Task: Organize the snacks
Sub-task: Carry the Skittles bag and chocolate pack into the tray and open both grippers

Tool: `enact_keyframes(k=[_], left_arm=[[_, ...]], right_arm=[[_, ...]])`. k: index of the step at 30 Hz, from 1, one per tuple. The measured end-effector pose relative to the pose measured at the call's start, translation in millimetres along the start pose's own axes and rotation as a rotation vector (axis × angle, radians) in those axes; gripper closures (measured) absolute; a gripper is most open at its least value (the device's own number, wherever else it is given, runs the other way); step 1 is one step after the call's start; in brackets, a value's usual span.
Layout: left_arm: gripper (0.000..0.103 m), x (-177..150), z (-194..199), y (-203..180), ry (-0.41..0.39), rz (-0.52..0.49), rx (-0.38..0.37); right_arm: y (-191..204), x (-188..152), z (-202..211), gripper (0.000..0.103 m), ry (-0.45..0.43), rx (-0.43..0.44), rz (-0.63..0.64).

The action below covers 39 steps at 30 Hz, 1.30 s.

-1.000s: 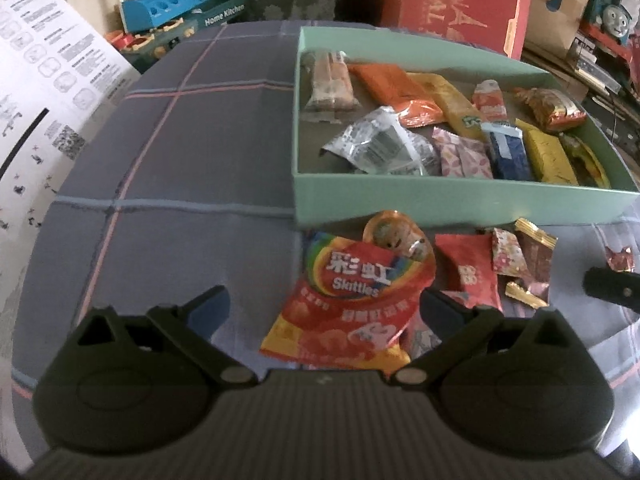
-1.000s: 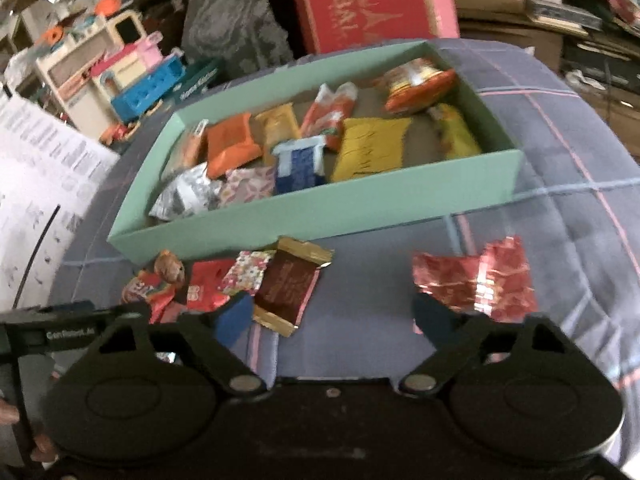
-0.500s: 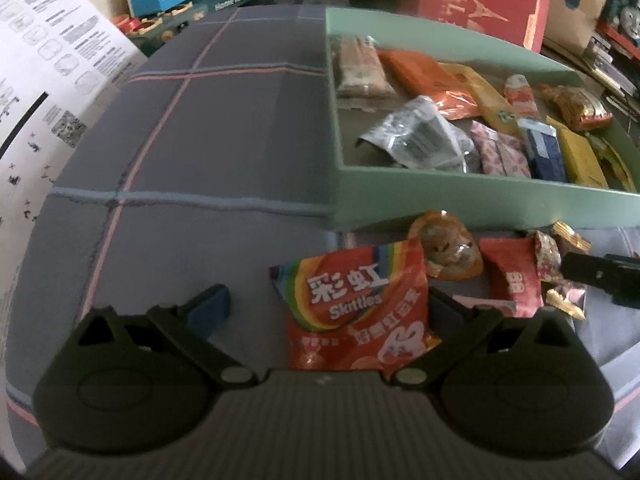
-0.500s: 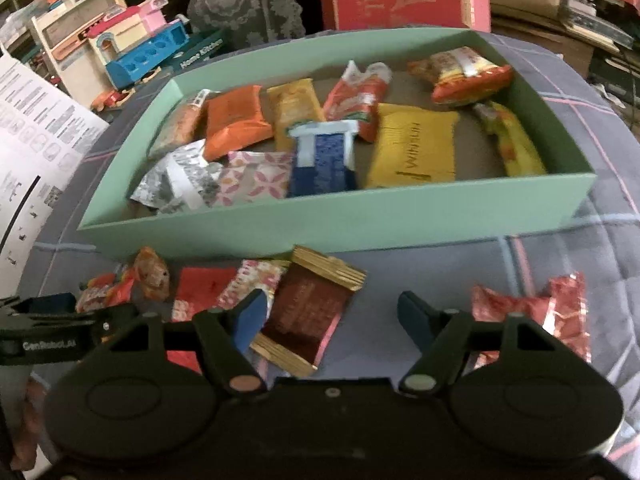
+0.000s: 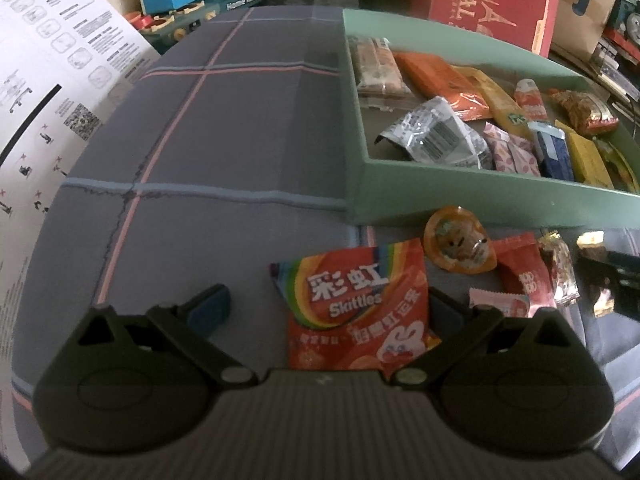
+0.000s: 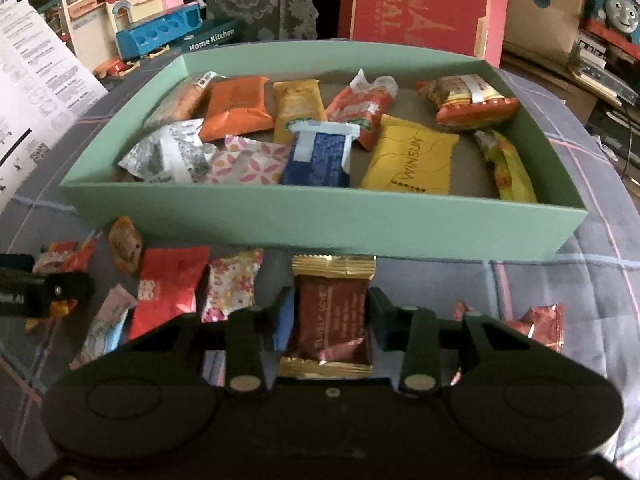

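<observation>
**Right gripper closing on the brown-and-gold packet**

The right gripper (image 6: 328, 316) had just been narrowing, its jaws flanking the brown-and-gold packet (image 6: 331, 312) at six o'clock of the green box (image 6: 320, 220); firm contact could not be told. The left gripper (image 5: 320, 312) hung spread over the Skittles bag (image 5: 352, 312). Next, probably: clamp, lift, carry toward twelve o'clock over the box wall.

A cluttered home playroom: toy kitchen (image 6: 132, 16) far left, train toy (image 6: 614, 4) far right, cartons (image 6: 420, 0) behind a checked cloth (image 5: 208, 152).
</observation>
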<state>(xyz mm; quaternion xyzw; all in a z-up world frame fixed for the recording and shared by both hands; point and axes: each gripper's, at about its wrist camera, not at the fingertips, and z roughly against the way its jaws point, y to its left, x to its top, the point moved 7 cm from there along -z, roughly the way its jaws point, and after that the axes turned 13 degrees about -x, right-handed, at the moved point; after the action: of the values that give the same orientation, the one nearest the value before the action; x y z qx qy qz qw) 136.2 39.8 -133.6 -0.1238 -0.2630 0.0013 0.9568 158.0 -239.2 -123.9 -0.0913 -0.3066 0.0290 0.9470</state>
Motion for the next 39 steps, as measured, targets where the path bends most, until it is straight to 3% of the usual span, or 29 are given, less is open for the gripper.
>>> enact_keyframes(k=[5, 8, 10, 16, 25, 39], left_arm=[[0.002, 2.1, -1.1, -0.7, -0.008, 0.021, 0.006], [0.008, 2.8, -2.7, -4.7, -0.015, 0.003, 0.021], [0.021, 3.8, -3.2, -9.1, -0.026, -0.022, 0.035], [0.037, 2.9, 1.2, -16.1, -0.053, -0.045, 0.018], [0.039, -0.7, 16.5, -7.8, -0.068, 0.016, -0.007], [0.038, 0.1, 47.4, -28.0, -0.112, -0.026, -0.036]], right_arm=[[-0.5, -4.2, 5.3, 0.064, -0.016, -0.006, 0.012], [-1.4, -6.1, 6.5, 0.064, -0.025, -0.001, 0.025], [0.3, -6.1, 6.7, 0.064, -0.028, -0.005, 0.038], [1.6, -2.8, 7.7, 0.066, 0.004, 0.014, 0.04], [-3.6, -5.9, 18.7, 0.066, 0.026, 0.038, -0.002], [-6.9, 0.5, 47.9, 0.066, -0.032, 0.074, -0.021]])
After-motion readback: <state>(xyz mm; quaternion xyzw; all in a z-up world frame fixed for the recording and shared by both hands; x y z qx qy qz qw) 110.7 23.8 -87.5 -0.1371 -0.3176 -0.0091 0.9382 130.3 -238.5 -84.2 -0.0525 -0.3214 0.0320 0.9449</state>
